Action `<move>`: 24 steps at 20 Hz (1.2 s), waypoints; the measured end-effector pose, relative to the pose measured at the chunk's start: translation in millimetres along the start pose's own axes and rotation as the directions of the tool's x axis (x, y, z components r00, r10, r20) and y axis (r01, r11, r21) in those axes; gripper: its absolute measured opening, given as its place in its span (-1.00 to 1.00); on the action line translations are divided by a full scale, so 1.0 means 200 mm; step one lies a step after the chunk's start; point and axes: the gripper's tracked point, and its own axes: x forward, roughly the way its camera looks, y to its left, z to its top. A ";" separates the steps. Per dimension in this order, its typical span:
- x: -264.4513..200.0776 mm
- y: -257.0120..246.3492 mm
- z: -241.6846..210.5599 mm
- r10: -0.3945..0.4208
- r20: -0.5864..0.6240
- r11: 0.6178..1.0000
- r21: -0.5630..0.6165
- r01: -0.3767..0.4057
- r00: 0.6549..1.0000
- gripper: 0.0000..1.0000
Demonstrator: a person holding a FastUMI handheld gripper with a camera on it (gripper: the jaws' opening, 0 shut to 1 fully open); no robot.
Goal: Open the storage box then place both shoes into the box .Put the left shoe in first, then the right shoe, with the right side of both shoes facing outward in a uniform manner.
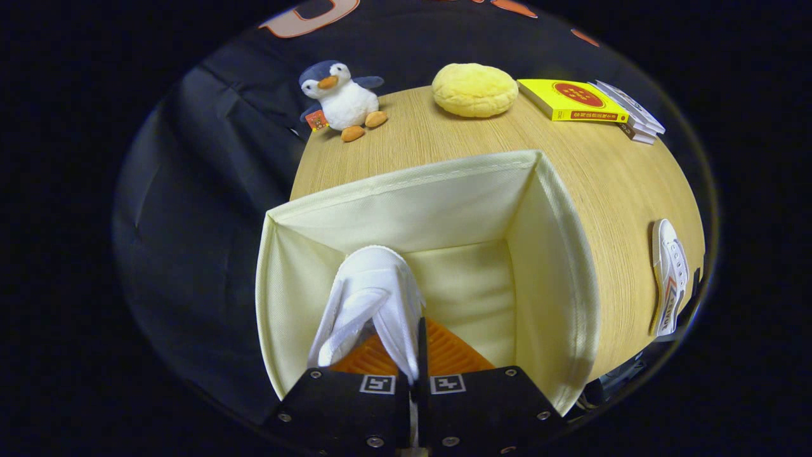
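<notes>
Gripper view, gripper (415,374) pinching white shoe (374,304) inside open cream storage box (552,254), second shoe (669,276) on table (609,184)

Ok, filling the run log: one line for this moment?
gripper: shut on white shoe | shoe: held inside open storage box | second shoe: on table

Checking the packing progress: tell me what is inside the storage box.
Inside the storage box, one white shoe hangs, pinched by the tool. The shoe and tool cover part of the box floor, so that patch cannot be checked.
</notes>
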 end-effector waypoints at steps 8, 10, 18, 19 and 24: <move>-0.13 0.15 -0.15 0.274 -0.143 0.960 -0.014 -0.278 0.951 -0.33; -0.22 0.15 -0.12 0.346 -0.129 0.937 -0.006 -0.349 0.929 -0.22; -0.60 -0.23 -0.04 0.466 -0.004 0.880 -0.102 -0.464 0.885 0.48; -0.65 -0.32 -0.03 0.467 0.021 0.881 -0.101 -0.463 0.884 0.53; -0.78 -0.88 0.06 0.386 0.183 0.922 -0.094 -0.375 0.904 0.71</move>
